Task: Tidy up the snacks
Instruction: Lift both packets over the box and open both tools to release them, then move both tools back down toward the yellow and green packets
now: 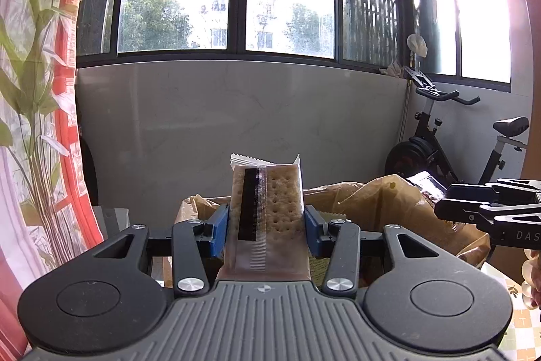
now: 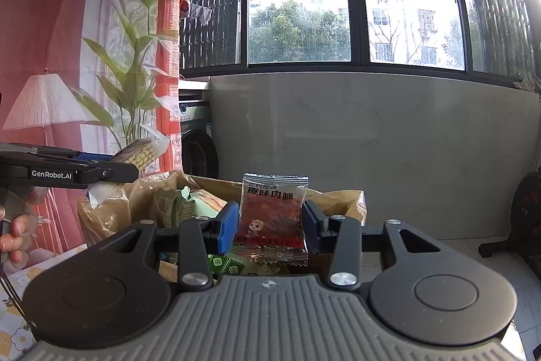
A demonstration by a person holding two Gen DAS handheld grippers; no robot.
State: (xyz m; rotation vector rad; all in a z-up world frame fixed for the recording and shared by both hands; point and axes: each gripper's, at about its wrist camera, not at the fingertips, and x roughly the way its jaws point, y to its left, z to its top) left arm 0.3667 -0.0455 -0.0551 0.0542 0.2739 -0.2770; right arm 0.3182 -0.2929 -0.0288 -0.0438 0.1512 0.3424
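Blue-padded left claw [image 1: 266,225] clamps a cracker pack [image 1: 267,202]; right claw [image 2: 268,227] clamps "原味肉脯" jerky packet [image 2: 272,219].

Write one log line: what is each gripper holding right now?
left gripper: shut on clear-wrapped cracker packet | right gripper: shut on clear red meat-jerky packet | both above brown paper bag

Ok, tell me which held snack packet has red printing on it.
The jerky packet in the right gripper: clear with a red band and Chinese text. The left gripper holds a cracker packet, plain with a black stripe.
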